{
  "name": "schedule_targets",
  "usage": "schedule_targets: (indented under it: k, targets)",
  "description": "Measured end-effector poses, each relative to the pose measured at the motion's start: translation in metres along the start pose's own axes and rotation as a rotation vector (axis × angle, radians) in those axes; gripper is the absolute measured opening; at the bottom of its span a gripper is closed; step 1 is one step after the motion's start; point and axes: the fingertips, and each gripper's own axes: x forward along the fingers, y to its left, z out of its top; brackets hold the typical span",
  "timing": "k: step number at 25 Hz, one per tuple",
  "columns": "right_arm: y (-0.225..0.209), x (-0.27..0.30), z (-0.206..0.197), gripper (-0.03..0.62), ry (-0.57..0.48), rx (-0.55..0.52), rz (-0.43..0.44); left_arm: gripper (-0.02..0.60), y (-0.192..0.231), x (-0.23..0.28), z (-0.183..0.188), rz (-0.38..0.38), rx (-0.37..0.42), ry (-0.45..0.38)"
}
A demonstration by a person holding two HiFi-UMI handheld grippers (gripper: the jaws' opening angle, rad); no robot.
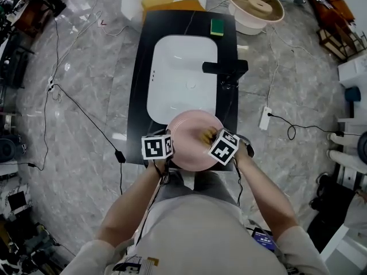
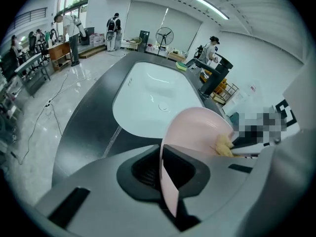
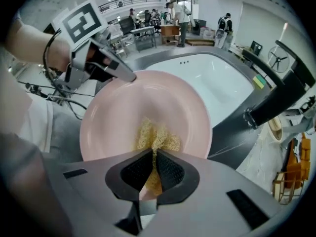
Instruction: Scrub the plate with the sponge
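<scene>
A pink plate is held tilted over the near end of the black counter, just in front of the white sink. My left gripper is shut on the plate's near rim, which runs edge-on between the jaws. My right gripper is shut on a yellow mesh sponge that presses against the plate's inner face. In the head view the sponge shows at the plate's right side, between the two marker cubes. The left gripper appears in the right gripper view at the plate's far rim.
A black faucet stands on the sink's right side. A green and yellow sponge lies at the counter's far end. Cables and a power strip lie on the marble floor. A fan stands beyond the counter.
</scene>
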Motion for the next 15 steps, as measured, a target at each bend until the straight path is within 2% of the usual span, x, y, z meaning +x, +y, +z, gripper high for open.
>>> schedule_targets:
  k: [4, 9, 12, 15]
  targets:
    - [0.044, 0.003, -0.008, 0.046, 0.019, -0.053, 0.131, 0.032, 0.002, 0.0, 0.001, 0.011, -0.007, -0.01]
    - [0.099, 0.017, 0.015, 0.046, -0.013, -0.128, 0.252, 0.032, 0.004, 0.0, 0.0, 0.013, -0.018, -0.008]
    - [0.121, 0.027, 0.038, 0.046, -0.047, -0.169, 0.273, 0.032, 0.006, -0.002, -0.006, 0.01, -0.031, -0.001]
    - [0.124, 0.034, 0.06, 0.046, -0.084, -0.187, 0.261, 0.031, 0.007, -0.005, -0.011, 0.006, -0.009, 0.013]
